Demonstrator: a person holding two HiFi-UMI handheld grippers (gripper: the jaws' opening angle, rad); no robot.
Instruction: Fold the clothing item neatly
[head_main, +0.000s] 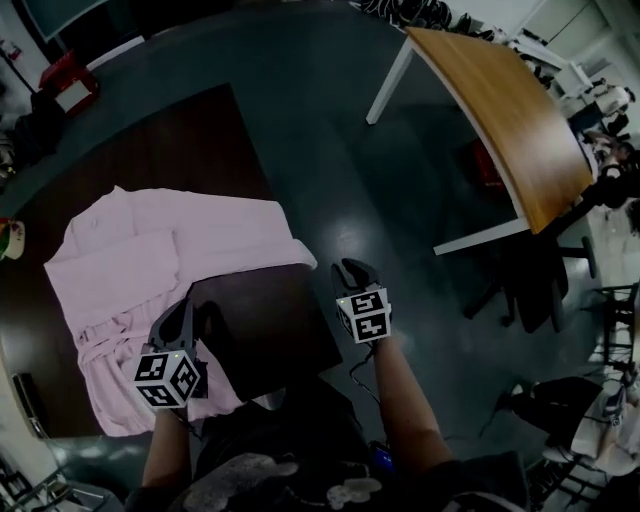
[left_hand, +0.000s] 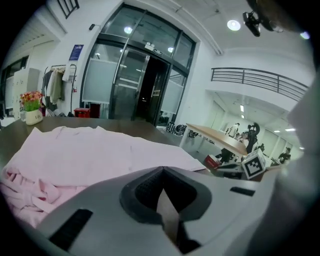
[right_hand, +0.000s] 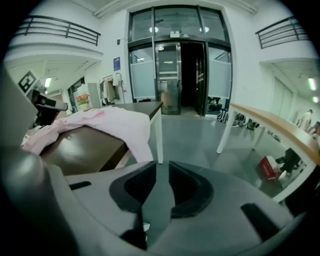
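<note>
Pink garment (head_main: 150, 250) is on the dark brown surface (head_main: 265, 325), not folded yet afaict. Shape is roughly an L: wide flat panel across the far side, narrower rumpled strip running back toward the person down the left. The right-hand corner of the wide panel droops over the surface edge; right gripper view shows it hanging.

Left gripper (left_hand: 161, 172): jaws together, nothing in them. It's over the right edge of the garment's near strip, w/ most of the cloth ahead and to its left. Can't tell if it touches.

Right gripper (right_hand: 161, 170): jaws slightly apart, narrow gap, only floor (head_main: 330, 150) visible through it, so empty. It's off to the right of the garment, near the drooping corner, w/ the cloth ahead-left. Not touching.

Key relation imo: the left gripper is the nearer one, practically at the strip. For the right, the closest bit of garment is that drooping corner.

Material: thin, soft, matte, limp cloth. Far panel lies smooth w/ a few creases. Near strip is bunched in soft ridges, maybe a sleeve or belt in there, can't tell. Expect it to slide easily on the glossy surface & sag if lifted by one point, so it prob needs both grippers on matching corners. Left has to open first.
</note>
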